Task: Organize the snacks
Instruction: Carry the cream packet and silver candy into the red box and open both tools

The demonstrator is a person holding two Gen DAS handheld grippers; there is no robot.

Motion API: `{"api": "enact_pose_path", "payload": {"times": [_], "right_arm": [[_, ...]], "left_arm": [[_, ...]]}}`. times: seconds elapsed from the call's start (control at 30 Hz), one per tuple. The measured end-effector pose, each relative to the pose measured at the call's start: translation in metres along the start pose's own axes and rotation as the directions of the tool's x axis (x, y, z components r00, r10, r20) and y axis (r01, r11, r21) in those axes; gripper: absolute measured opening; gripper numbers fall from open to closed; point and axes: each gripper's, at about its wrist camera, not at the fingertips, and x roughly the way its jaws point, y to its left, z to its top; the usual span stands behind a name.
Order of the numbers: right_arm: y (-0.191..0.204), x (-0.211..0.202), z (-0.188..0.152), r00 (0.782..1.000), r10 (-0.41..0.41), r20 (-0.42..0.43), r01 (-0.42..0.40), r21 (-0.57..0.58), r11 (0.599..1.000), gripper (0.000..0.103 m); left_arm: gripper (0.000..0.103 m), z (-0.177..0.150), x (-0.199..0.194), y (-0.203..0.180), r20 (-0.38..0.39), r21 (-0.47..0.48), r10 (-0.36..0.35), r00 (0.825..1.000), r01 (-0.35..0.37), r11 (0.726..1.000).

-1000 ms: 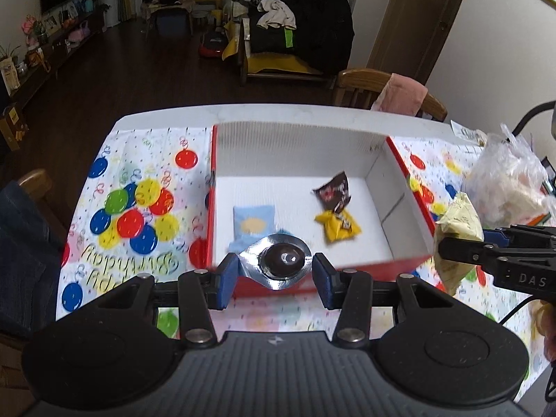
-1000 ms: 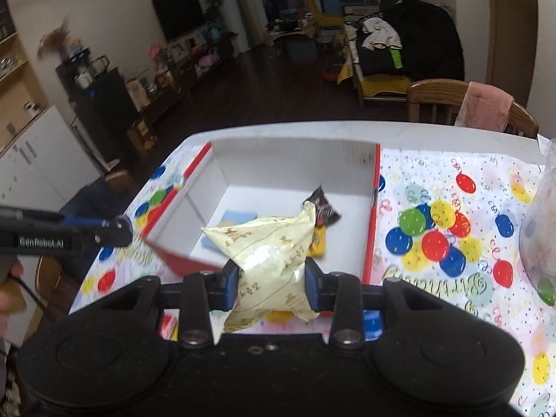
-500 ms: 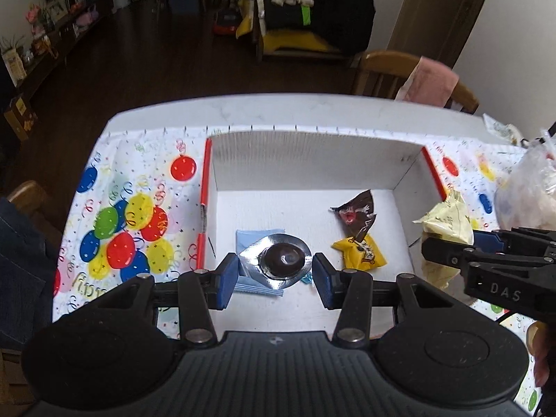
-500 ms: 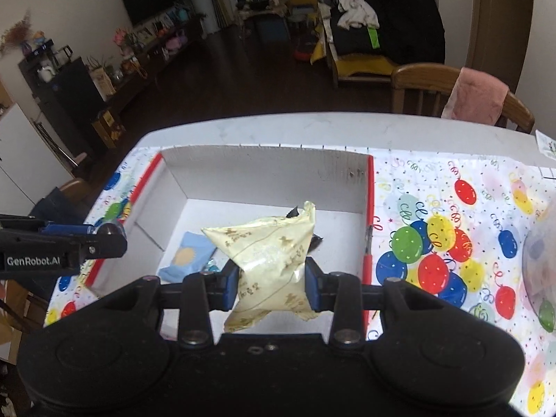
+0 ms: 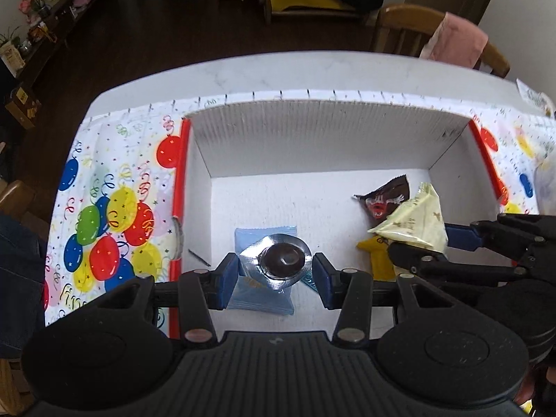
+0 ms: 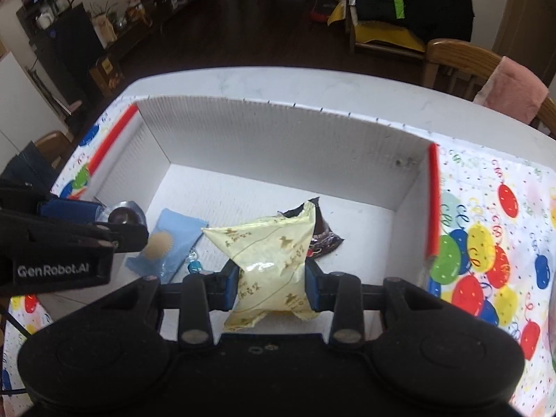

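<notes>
My left gripper (image 5: 276, 271) is shut on a silver foil snack with a dark round centre (image 5: 280, 260) and holds it over the white box (image 5: 312, 139). It also shows at the left in the right wrist view (image 6: 121, 213). My right gripper (image 6: 271, 278) is shut on a pale yellow snack packet (image 6: 271, 253), also inside the box; the packet shows in the left wrist view (image 5: 415, 222). On the box floor lie a blue packet (image 5: 264, 299), a dark brown wrapper (image 5: 384, 199) and a yellow wrapper (image 5: 377, 255).
The box has red edges (image 6: 432, 198) and stands on a balloon-print tablecloth (image 5: 111, 219) over a white table (image 5: 278, 76). A small blue candy (image 6: 194, 266) lies by the blue packet. A wooden chair with pink cloth (image 5: 451, 38) stands behind the table.
Both grippers have moved forward and down into the box, each still holding its snack. The box now looks closer and fills both views.
</notes>
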Motion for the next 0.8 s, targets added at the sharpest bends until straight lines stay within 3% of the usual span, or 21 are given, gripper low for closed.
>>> {"api": "enact_pose_path", "payload": {"times": [0.4, 0.8], "right_arm": [[0.002, 0.024, 0.003, 0.999, -0.022, -0.045, 0.019, -0.068, 0.997, 0.037], [-0.003, 0.021, 0.001, 0.999, -0.023, -0.045, 0.021, -0.038, 0.999, 0.043]], "left_arm": [[0.047, 0.002, 0.034, -0.007, -0.08, 0.055, 0.035, 0.996, -0.031, 0.998], [0.048, 0.003, 0.031, -0.006, -0.074, 0.049, 0.022, 0.997, -0.019, 0.999]]}}
